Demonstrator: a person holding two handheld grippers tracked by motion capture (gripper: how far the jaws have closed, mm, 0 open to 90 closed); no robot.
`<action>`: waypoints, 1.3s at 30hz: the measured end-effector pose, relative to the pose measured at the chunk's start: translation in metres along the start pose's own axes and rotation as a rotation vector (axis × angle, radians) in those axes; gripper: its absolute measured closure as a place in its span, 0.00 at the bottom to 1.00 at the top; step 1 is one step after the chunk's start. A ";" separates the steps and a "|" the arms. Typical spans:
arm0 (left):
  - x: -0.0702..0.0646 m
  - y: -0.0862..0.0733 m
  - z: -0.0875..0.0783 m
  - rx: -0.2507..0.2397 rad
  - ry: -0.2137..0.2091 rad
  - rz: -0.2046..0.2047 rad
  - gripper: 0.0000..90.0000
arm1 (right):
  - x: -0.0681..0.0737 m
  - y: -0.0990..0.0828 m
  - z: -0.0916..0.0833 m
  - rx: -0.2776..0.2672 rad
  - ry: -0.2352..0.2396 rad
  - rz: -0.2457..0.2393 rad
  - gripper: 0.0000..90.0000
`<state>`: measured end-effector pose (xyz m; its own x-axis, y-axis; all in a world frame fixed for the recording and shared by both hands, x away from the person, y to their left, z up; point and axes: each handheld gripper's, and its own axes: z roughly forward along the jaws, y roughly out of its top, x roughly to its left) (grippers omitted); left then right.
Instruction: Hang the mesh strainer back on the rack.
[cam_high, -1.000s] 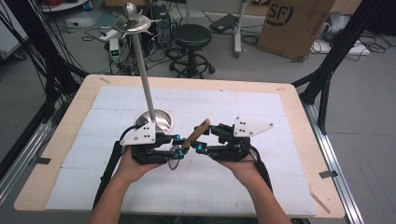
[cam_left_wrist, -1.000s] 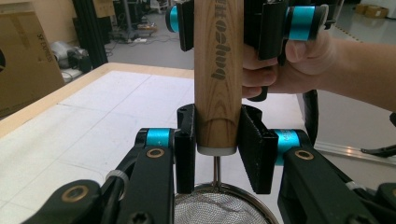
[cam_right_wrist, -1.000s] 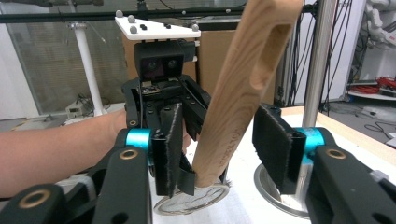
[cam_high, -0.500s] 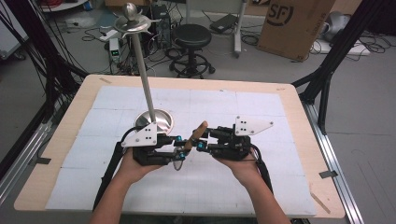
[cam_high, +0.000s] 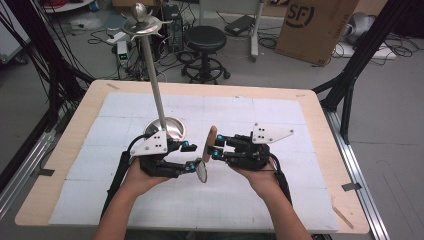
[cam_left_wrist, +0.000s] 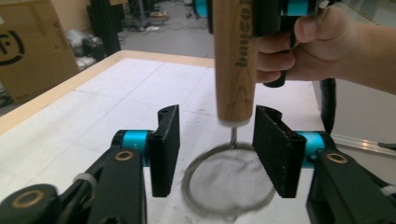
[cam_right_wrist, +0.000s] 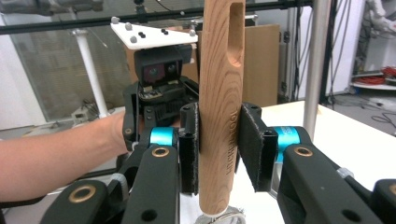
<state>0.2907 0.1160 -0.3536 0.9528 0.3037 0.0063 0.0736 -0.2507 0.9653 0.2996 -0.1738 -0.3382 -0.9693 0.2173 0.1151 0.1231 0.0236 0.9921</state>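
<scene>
Right gripper view: right gripper (cam_right_wrist: 218, 154) clamps the small mesh strainer's (cam_left_wrist: 232, 74) stiff, light wooden handle, held upright above the tabletop's near middle. Left gripper (cam_left_wrist: 215, 140) released, jaws having just opened, flanking it. Mesh fragile; grip wood.

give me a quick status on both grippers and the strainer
Right gripper shut on strainer's wooden handle, held upright. Left gripper jaws just opened, pads clear of the handle. Mesh low over table. Nothing in the way.

High view above the table (cam_high: 310, 107) looking down, claw-mounted views close, facing each other, sharing the wooden handle (cam_left_wrist: 235, 60)
</scene>
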 end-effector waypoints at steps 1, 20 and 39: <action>0.001 -0.001 -0.002 -0.003 0.004 -0.004 0.56 | -0.001 0.000 0.000 0.003 -0.001 0.004 0.78; 0.013 -0.029 -0.054 0.066 0.198 -0.036 0.41 | -0.007 0.008 -0.008 0.007 -0.070 0.007 0.78; 0.016 -0.044 -0.075 0.128 0.285 -0.019 0.27 | -0.012 0.027 -0.017 0.019 -0.130 -0.010 0.78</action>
<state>0.2805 0.2007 -0.3761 0.8309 0.5507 0.0790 0.1446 -0.3510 0.9251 0.3110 -0.1919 -0.3118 -0.9350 0.3413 0.0966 0.1187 0.0444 0.9919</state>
